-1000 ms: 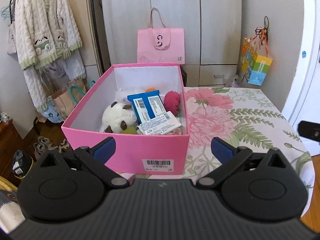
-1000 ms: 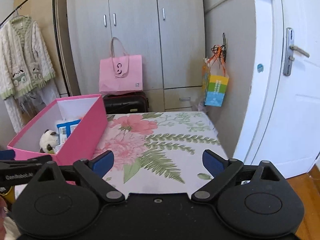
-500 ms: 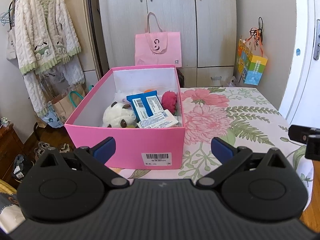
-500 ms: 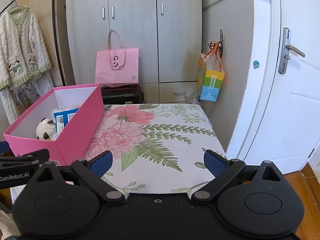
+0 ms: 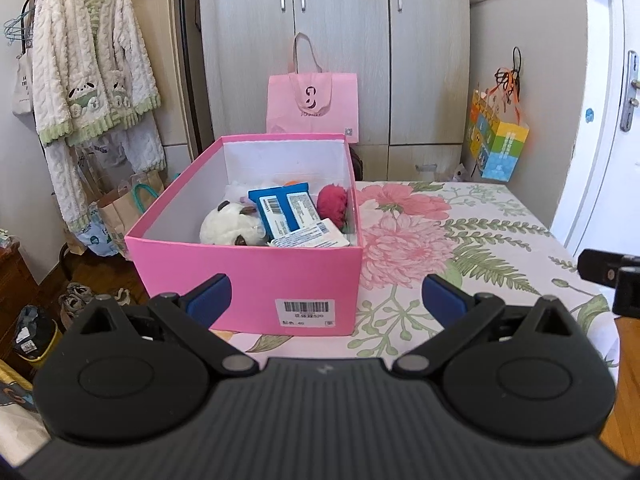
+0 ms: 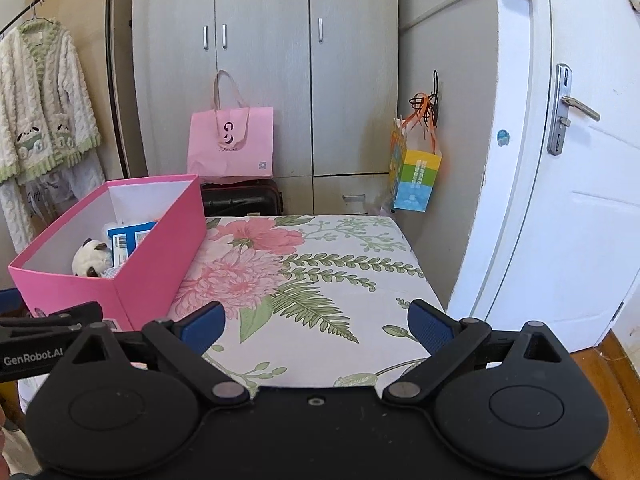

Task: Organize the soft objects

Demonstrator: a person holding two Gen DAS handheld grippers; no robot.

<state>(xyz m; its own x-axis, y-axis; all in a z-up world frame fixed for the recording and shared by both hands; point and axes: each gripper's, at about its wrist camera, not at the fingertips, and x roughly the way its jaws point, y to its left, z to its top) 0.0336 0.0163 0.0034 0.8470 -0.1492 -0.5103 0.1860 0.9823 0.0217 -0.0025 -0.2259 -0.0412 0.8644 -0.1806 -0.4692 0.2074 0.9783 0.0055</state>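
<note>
Soft toys: white plush and red plush inside pink box, at 9 o'clock on counter. Left gripper and right gripper: jaws spread wide, holding nothing, hovering at 6 o'clock.

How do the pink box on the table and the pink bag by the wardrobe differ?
The pink box is a rigid, open-topped carton that sits on the floral tablecloth; the pink bag is flat, has handles and stands upright beyond the table, against the wardrobe. The box shows its load, a white plush, blue packets and a red plush; the bag's contents are hidden. The box bears a barcode label, the bag a printed logo. Both are pink.
</note>
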